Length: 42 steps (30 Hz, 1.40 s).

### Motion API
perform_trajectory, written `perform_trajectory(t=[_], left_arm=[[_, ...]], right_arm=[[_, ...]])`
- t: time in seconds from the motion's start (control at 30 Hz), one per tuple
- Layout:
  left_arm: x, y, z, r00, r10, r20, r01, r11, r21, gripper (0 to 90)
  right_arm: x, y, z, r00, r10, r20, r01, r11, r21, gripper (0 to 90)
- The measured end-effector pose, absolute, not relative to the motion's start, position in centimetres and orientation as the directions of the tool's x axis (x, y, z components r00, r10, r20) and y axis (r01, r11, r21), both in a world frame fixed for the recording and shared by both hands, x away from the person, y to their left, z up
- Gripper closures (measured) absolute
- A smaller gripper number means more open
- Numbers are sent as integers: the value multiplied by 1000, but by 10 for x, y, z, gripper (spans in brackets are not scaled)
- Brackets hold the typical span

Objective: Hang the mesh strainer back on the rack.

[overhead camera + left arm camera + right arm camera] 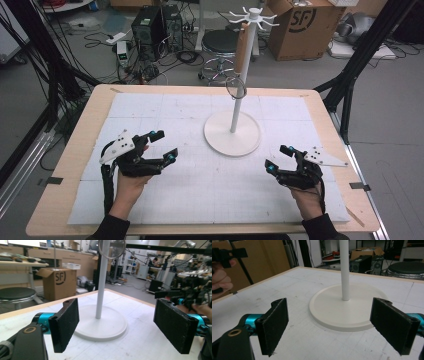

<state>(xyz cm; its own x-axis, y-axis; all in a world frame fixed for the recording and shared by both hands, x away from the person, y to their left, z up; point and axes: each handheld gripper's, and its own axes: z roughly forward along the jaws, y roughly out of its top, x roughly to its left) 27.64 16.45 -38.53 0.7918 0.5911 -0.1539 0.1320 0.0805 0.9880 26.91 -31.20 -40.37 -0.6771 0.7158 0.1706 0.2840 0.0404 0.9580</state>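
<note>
A white rack stands on the padded table, its round base [232, 134] just beyond the middle and its pole [239, 85] rising to a crown of hooks [253, 16]. A thin metal ring [235, 88] and a brown wooden piece [242, 50] hang by the pole. My left gripper [165, 146] is held low at the left of the base, jaws open and empty. My right gripper [277, 158] sits at the right, also open and empty. In the left gripper view the base [105, 322] and pole [102, 280] lie between the wide jaws [116, 325]. The right gripper view shows the base [347, 307] ahead of its open jaws [329, 325].
A white gridded mat [200, 195] covers the wooden table [75, 145]. Beyond the far edge are a black stool [220, 42], a cardboard box [302, 27], computer towers [150, 25] and cables. Black frame legs [350, 75] stand at both sides.
</note>
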Motion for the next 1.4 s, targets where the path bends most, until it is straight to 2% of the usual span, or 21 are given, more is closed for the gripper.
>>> perform_trajectory(t=[0.2,0.4,0.6,0.77,0.93,1.4], left_arm=[[267,168,-402,756,639,-143,152,41,987,196],[261,174,-420,735,653,-185,223,25,975,202],[251,179,-423,729,658,-192,210,52,976,202],[245,182,-425,731,654,-195,195,74,978,202],[245,181,-426,738,645,-198,187,87,979,202],[246,180,-427,736,652,-184,192,60,980,202]], right_arm=[[268,-309,-404,-687,709,158,281,58,958,141],[269,-305,-407,-689,709,151,289,78,954,141],[271,-308,-408,-682,716,151,291,76,954,141],[270,-306,-411,-679,725,115,286,117,951,138],[270,-309,-416,-677,723,134,297,102,949,138],[270,-311,-417,-669,727,155,305,79,949,138]])
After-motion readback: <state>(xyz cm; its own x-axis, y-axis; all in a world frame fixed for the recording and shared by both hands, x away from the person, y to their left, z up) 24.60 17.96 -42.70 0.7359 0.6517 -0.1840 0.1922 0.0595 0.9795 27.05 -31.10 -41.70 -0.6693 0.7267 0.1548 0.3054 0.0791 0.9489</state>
